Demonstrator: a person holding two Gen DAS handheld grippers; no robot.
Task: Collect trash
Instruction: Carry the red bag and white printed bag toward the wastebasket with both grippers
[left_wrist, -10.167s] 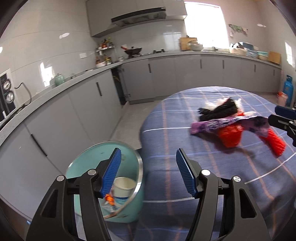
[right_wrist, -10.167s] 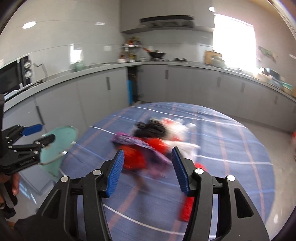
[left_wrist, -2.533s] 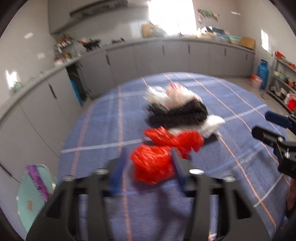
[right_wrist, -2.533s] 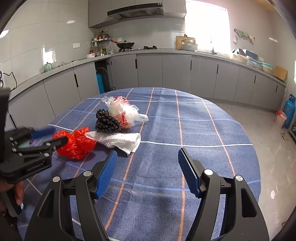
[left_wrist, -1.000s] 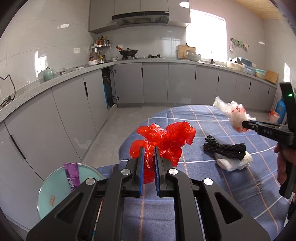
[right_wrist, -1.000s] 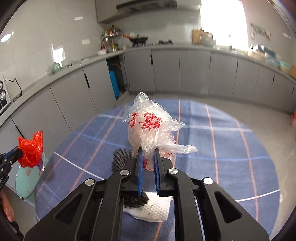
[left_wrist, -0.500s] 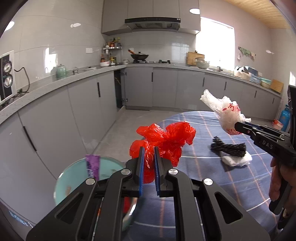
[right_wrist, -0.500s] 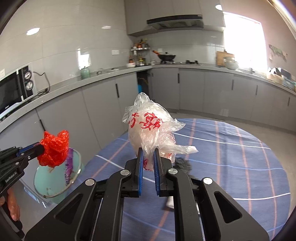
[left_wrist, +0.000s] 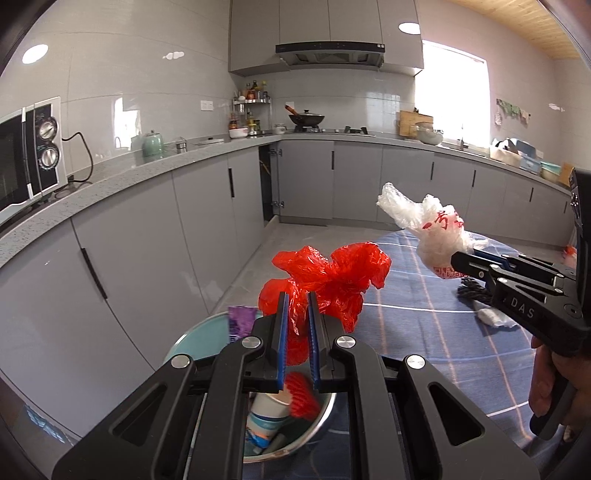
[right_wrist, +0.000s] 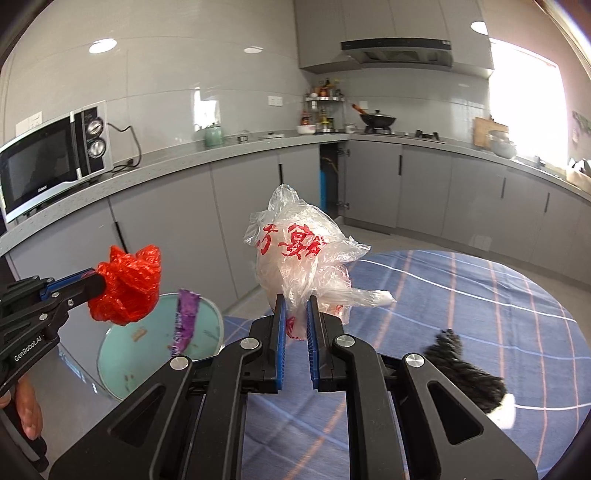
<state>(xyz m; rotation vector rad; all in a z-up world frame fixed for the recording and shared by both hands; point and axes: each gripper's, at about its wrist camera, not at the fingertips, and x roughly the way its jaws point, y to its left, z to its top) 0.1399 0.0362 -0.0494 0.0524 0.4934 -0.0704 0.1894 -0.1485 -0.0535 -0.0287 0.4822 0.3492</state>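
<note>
While both grippers keep their loads, the view has swung since half a sec ago: the bin (left_wrist: 192, 339) now sits right under the left gripper (left_wrist: 294, 332) instead of off to its lower left. Left jaws are pressed together on the red bag (left_wrist: 325, 284), which bunches up just ahead of the tips, above the bin's open mouth. Inside the bin, below the jaws, lie a paper cup (left_wrist: 267, 410) and a blurred bit of red; a purple wrapper (left_wrist: 241, 319) leans on the rim at the far left.

Right gripper (right_wrist: 294, 325) pinches the clear bag w/ red print (right_wrist: 299, 258), jaws nearly closed on its lower folds, bag standing up ahead of the tips over the table edge (right_wrist: 480, 295).

Bin mouth is open from above; cabinets (left_wrist: 147, 266) stand close behind it, floor gap betw. them and the table.

Black bundle (right_wrist: 463, 369) and white tissue (right_wrist: 504, 410) lie on the cloth to the lower right of the right jaws, well apart from the bin.
</note>
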